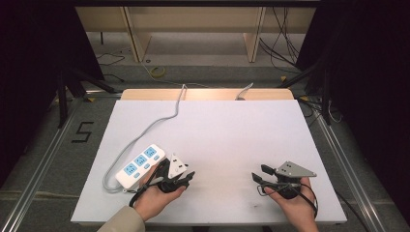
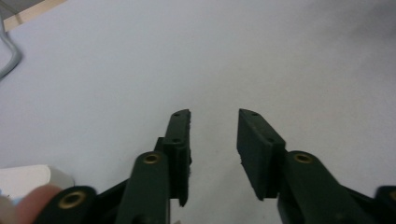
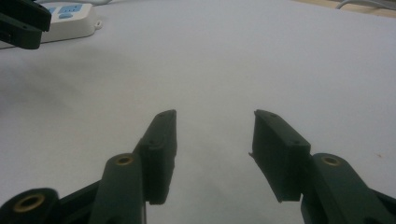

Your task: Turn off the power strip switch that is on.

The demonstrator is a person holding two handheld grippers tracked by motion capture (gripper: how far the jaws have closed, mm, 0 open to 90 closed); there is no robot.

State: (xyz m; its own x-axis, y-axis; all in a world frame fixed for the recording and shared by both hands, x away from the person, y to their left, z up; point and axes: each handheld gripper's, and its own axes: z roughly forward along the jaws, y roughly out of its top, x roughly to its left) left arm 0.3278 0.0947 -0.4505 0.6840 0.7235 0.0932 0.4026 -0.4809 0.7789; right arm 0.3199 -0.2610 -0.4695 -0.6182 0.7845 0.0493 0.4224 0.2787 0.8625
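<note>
Two hand-held grippers hover low over the white table [image 1: 217,125], near its front edge and well apart from each other; the left gripper [image 2: 214,135] sits just beside the white power strip [image 1: 140,165], its jaws parted with a narrow gap and only bare tabletop between them; the right gripper [image 3: 215,140] stands with jaws spread wider, also over bare surface. The power strip, with three blue sockets, lies flat on the table's left half, angled, its grey cable [image 1: 167,116] looping round its near end and running off over the table's far edge.
</note>
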